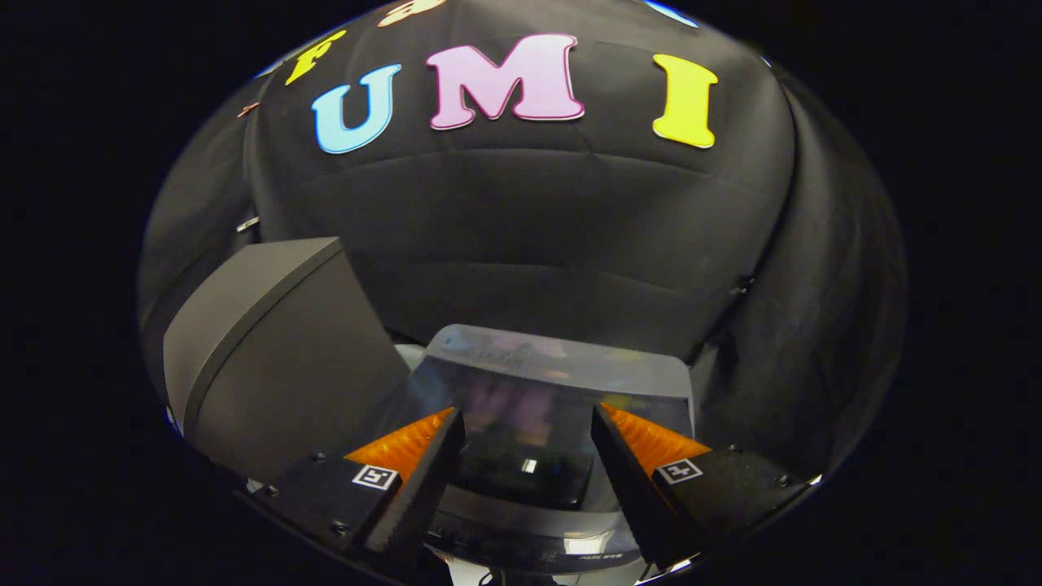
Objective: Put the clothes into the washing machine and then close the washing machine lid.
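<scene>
The washing machine's lid is a glossy grey panel with a dark glass window. It lies just ahead of my fingers and partly between them, and the window reflects the booth. I cannot tell whether the lid is fully down or slightly raised. My gripper hovers over the lid with its fingers wide apart. It is open and neither finger presses on anything. The machine's front control strip runs below the fingers, close to me.
A dark grey box with a slanted top stands close to the left of the machine, level with my left finger. The black cloth wall hangs right behind the machine and curves round on the right.
</scene>
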Motion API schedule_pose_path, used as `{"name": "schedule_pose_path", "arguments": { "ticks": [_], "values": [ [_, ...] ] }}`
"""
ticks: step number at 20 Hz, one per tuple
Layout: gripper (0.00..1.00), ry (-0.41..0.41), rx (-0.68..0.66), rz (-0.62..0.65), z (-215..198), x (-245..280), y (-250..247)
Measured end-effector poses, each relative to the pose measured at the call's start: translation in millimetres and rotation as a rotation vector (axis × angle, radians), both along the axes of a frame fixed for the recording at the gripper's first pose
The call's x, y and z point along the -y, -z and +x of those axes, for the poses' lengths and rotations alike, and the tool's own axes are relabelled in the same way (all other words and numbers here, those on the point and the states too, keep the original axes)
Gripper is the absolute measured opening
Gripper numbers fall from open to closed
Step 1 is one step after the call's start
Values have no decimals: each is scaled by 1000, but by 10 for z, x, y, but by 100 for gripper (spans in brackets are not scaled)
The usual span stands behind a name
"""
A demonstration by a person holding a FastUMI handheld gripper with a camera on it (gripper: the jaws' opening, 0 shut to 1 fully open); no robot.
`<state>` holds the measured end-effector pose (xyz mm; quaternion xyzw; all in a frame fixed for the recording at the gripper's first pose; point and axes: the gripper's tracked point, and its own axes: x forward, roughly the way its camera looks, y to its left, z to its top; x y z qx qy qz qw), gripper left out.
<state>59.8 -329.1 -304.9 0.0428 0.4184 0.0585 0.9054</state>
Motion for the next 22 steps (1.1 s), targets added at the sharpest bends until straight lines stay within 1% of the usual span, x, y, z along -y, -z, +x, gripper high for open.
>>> {"name": "schedule_pose_path", "arguments": {
  "ticks": [2,4,8,10,15,18,20,22],
  "values": [
    [99,-23,25,3,45,-113,-95],
    [99,-24,74,11,163,-116,-227],
    [99,64,306,81,585,-4,-947],
    [99,92,404,116,739,2,-1228],
    [99,114,497,104,825,50,-1401],
    [99,98,551,74,829,-2,-1563],
    [99,98,595,51,830,-56,-1762],
    [99,118,650,47,773,-158,-2076]
  ]
}}
